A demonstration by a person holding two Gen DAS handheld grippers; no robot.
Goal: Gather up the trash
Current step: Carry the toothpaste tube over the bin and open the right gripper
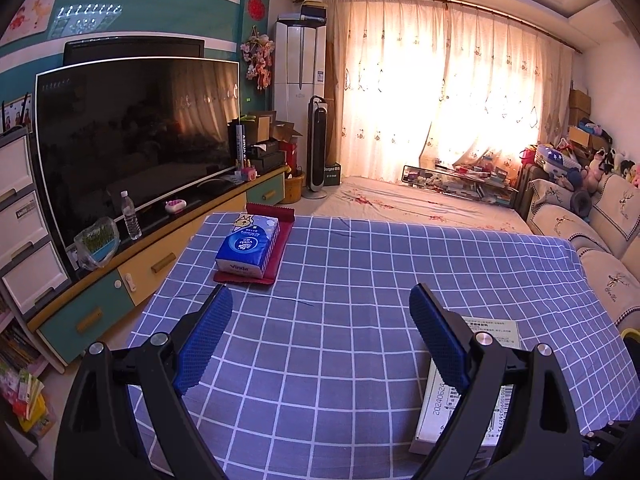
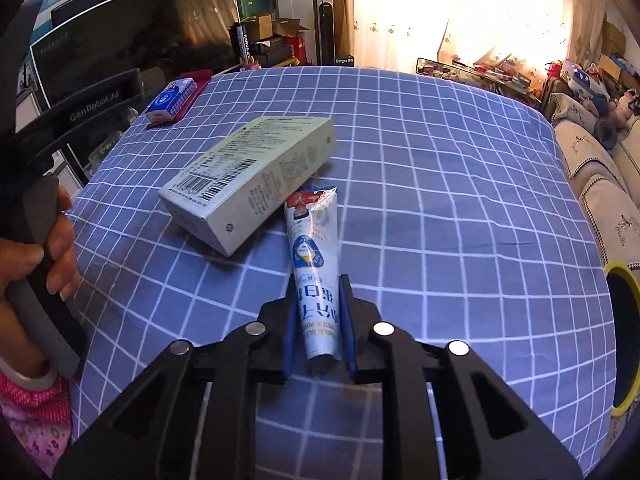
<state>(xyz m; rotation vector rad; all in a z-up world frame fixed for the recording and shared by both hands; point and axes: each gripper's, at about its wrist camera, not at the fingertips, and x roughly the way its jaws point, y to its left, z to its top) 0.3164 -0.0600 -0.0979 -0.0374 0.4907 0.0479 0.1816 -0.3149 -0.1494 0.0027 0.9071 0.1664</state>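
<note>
Right gripper (image 2: 319, 320) closed on lower end of sachet (image 2: 316, 248), lying mid-table on checked cloth (image 2: 440, 200), top end just beside carton (image 2: 248, 176). Sachet likely light, soft, slippery film; grip across flat body suits. Carton light, stiff; take across narrow sides. Left gripper (image 1: 320, 336) wide open, empty, hovering near table's near edge. Yellow-rimmed bin (image 2: 624, 320) at right edge.

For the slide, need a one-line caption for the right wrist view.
Right claw shut on a white sachet lying beside a pale carton on the blue checked tablecloth.
</note>
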